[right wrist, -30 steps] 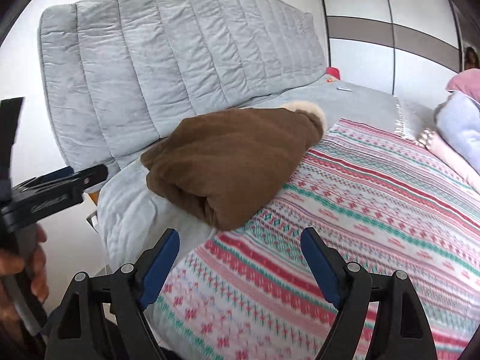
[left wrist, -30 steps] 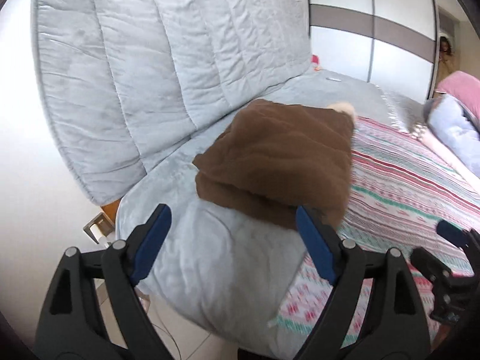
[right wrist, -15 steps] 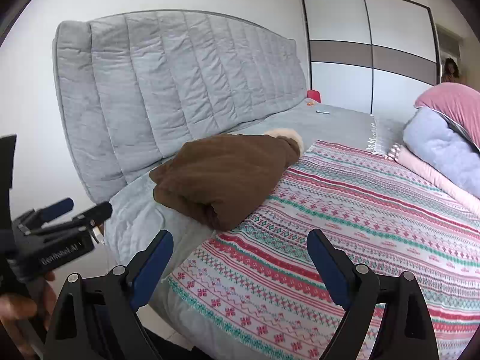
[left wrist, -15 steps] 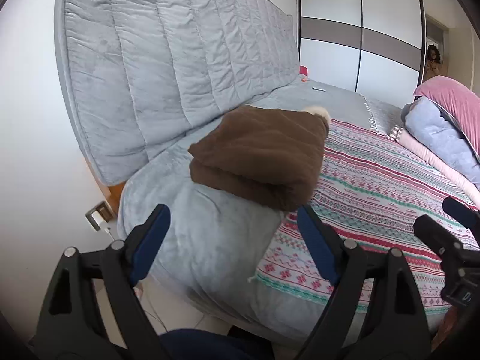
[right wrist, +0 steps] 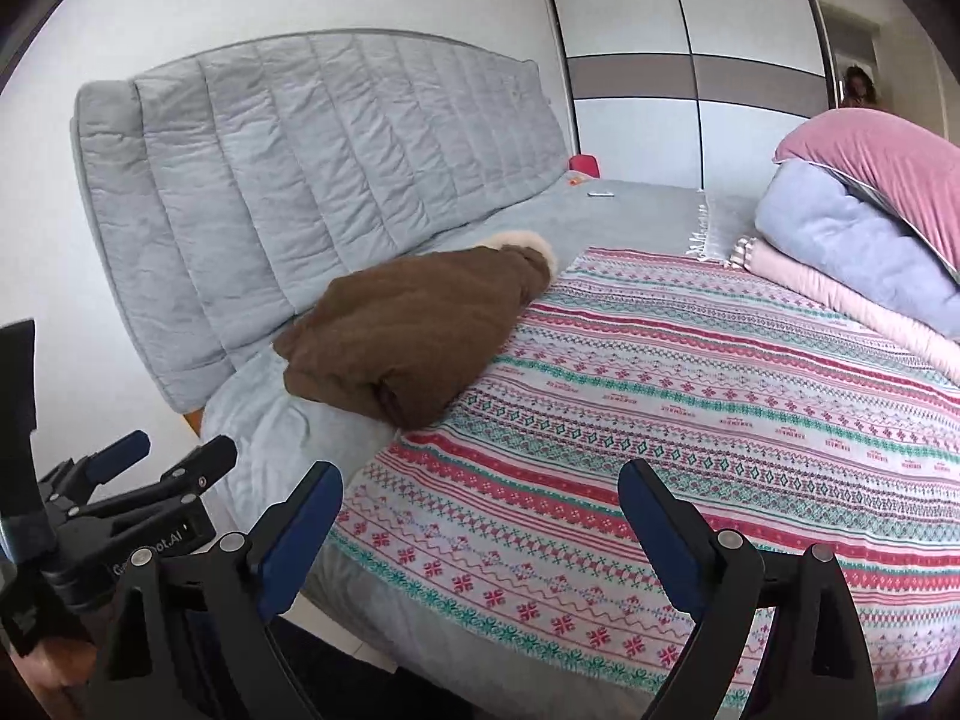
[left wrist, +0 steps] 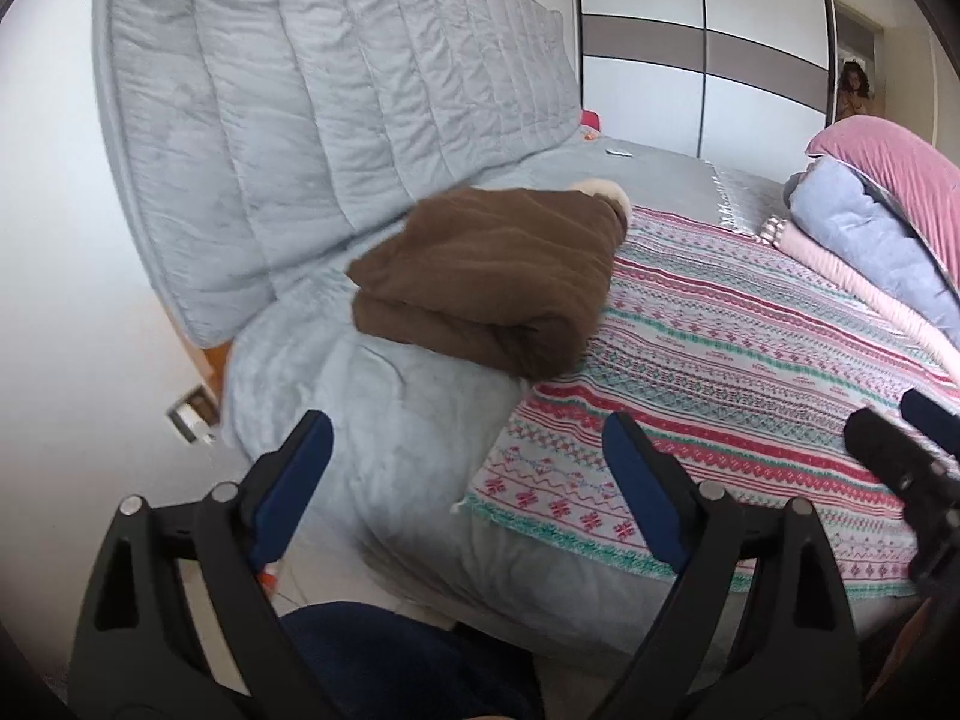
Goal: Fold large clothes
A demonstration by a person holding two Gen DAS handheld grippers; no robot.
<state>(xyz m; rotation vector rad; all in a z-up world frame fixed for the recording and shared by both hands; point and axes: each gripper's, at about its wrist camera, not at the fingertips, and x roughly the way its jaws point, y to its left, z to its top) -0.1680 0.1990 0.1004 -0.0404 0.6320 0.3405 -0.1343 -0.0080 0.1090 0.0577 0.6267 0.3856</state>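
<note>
Lying folded on the bed's grey cover (left wrist: pixel 384 468), brown garment (left wrist: pixel 492 282) sits at the near-left corner, just below the quilted grey headboard (left wrist: pixel 336 96). Long axis runs from the rolled near end away toward the wardrobe (left wrist: pixel 702 36); cream fur trim (left wrist: pixel 606 192) at the far end. Right edge overlaps the patterned red-green blanket (right wrist: pixel 690 396). Pink and lilac bedding (right wrist: pixel 864 228) stacked far right. White wall left, floor below.

Left gripper (left wrist: pixel 465 462): jaws opening, nothing between them, short of the bed edge. Right gripper (right wrist: pixel 480 504): released, jaws wide, empty, over the blanket's near edge.
</note>
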